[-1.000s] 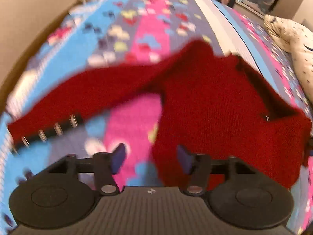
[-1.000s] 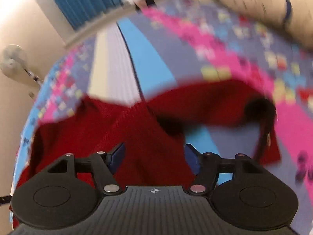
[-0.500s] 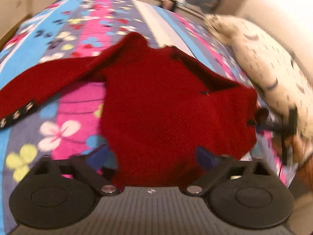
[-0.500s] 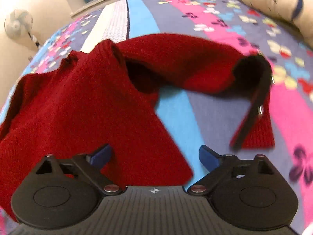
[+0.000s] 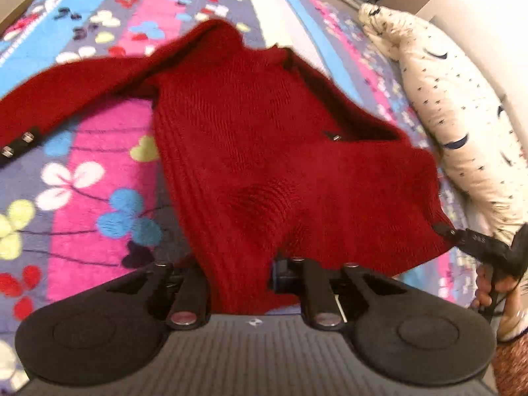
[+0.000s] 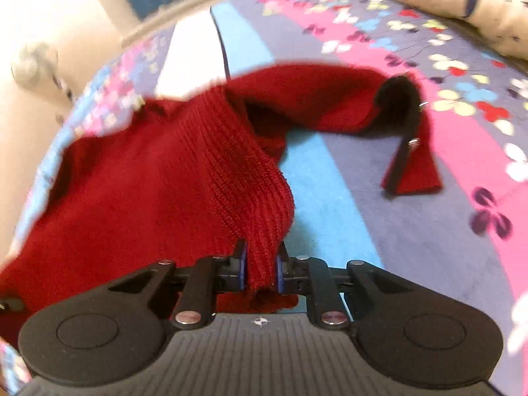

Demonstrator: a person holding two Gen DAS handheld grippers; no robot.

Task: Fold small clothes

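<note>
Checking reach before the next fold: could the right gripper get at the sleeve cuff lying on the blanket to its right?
Probably not yet: the right gripper is closing on the sweater's hem. The cuff itself lies uncovered.

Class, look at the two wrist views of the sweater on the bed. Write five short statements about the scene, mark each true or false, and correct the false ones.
1. The sweater is red. True.
2. The right hand-held gripper has knit between its closing jaws. True.
3. The bedspread is plain white. False: it is striped pink, blue and grey with flowers.
4. The left hand-held gripper hangs clear of the sweater. False: the hem runs between its closing jaws.
5. A folded towel lies beside the sweater in the left view. False: a cream pillow lies there.
</note>
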